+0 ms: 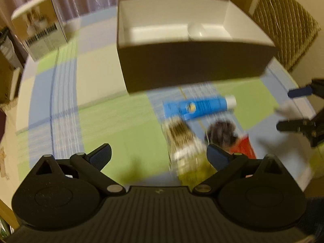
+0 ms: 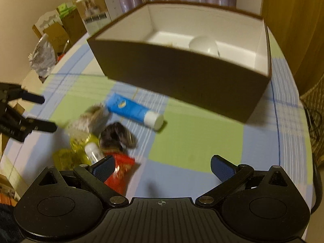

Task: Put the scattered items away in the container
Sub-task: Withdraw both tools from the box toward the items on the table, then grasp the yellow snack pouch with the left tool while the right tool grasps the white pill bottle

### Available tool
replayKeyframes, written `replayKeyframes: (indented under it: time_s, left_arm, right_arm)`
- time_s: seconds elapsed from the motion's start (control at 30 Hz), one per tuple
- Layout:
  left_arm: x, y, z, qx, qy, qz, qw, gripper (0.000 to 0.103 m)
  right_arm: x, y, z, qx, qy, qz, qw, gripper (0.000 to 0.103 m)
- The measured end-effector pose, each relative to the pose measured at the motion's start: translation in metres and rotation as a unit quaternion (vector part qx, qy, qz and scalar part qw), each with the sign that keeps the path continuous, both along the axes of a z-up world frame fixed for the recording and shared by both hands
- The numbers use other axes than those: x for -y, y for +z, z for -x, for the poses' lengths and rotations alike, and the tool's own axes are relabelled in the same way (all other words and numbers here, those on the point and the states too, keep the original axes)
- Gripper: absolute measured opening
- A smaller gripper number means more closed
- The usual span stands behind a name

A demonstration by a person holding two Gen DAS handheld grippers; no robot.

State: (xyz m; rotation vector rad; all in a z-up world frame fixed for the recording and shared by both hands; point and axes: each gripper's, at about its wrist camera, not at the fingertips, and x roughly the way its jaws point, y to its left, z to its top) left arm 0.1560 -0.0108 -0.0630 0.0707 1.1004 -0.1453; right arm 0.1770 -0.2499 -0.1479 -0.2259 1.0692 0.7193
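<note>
A brown box (image 1: 194, 64) with a white inside stands at the far side of the checked tablecloth; it also shows in the right wrist view (image 2: 182, 77), with a white round item (image 2: 203, 44) inside. In front of it lie a blue tube (image 1: 200, 106) (image 2: 133, 110), a yellow snack packet (image 1: 186, 147) (image 2: 81, 139), and a red packet (image 1: 244, 144) (image 2: 119, 168) with a dark picture. My left gripper (image 1: 159, 156) is open and empty, above the cloth, left of the pile. My right gripper (image 2: 162, 168) is open and empty, its left finger over the red packet.
A printed carton (image 1: 40, 34) stands at the table's far left corner. Cardboard boxes and a crumpled bag (image 2: 43, 54) sit beyond the table's left edge. A woven chair back (image 1: 287, 26) is at the far right. Both views are motion-blurred.
</note>
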Motion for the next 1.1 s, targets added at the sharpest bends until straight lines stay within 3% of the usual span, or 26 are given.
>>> replayKeyframes:
  time_s: [0.23,0.67,0.73,0.83,0.93,1.0,1.1]
  left_arm:
    - [0.011,-0.033,0.033,-0.044,-0.016,0.032,0.9984,0.089]
    - [0.048,-0.071,0.030,-0.010,-0.061,0.007,0.9981,0.074]
    - [0.053,-0.073,0.038,0.017,-0.080,-0.008,0.9967,0.068]
    - [0.052,-0.071,0.042,0.019,-0.081,-0.002,0.9965,0.064]
    - [0.042,-0.062,0.049,0.025,-0.079,-0.001,0.9966,0.043]
    - [0.028,-0.058,0.054,0.009,-0.064,0.016,0.9977,0.040]
    - [0.016,-0.056,0.066,0.002,-0.057,0.004,0.9984,0.041]
  right_arm:
    - [0.006,-0.011,0.006,-0.023,-0.004,0.013,1.000,0.103]
    - [0.001,-0.018,0.016,-0.033,0.002,0.014,0.999,0.103]
    - [0.001,-0.020,0.017,-0.035,0.001,0.015,0.999,0.103]
    - [-0.001,-0.021,0.018,-0.034,0.005,0.012,0.999,0.103]
    - [-0.005,-0.022,0.020,-0.036,0.014,0.004,0.999,0.103]
    - [-0.010,-0.023,0.021,-0.035,0.021,0.002,0.999,0.103]
    - [-0.017,-0.023,0.024,-0.030,0.036,0.003,0.999,0.103]
